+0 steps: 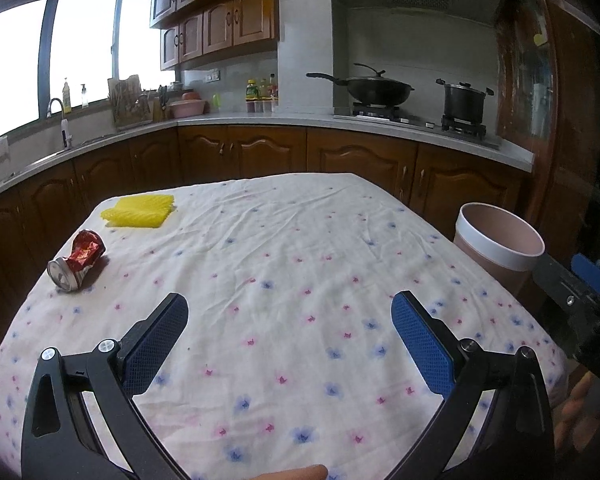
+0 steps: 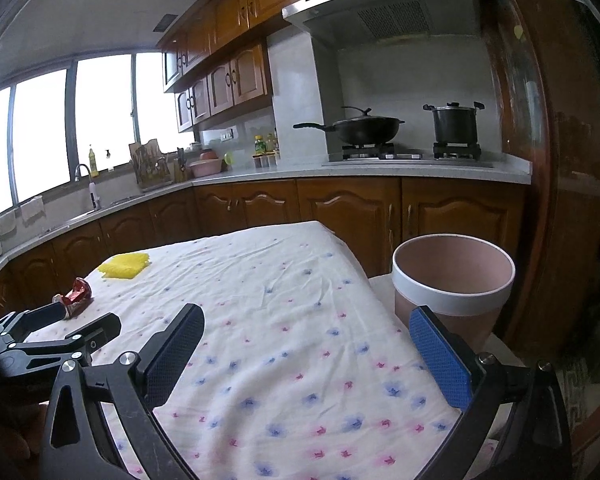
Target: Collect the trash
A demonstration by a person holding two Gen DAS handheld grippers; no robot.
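Surface: a table (image 1: 283, 240) is covered by a wrinkled white cloth (image 1: 340, 216) printed with pink and blue flowers.
Far left corner: a yellow foam net (image 1: 139, 210) is laid flat.
Left edge: a crushed red can (image 1: 77, 260) is seen on its side, near the net.

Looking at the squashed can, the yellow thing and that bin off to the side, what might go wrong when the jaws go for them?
The crushed can lies on its side near the table's left edge; a nudge might roll it off. The tablecloth is wrinkled, so the jaws may pinch fabric along with the flat yellow foam net. The bin stands beyond the table's right edge, opposite both items, so a long carry risks a drop.
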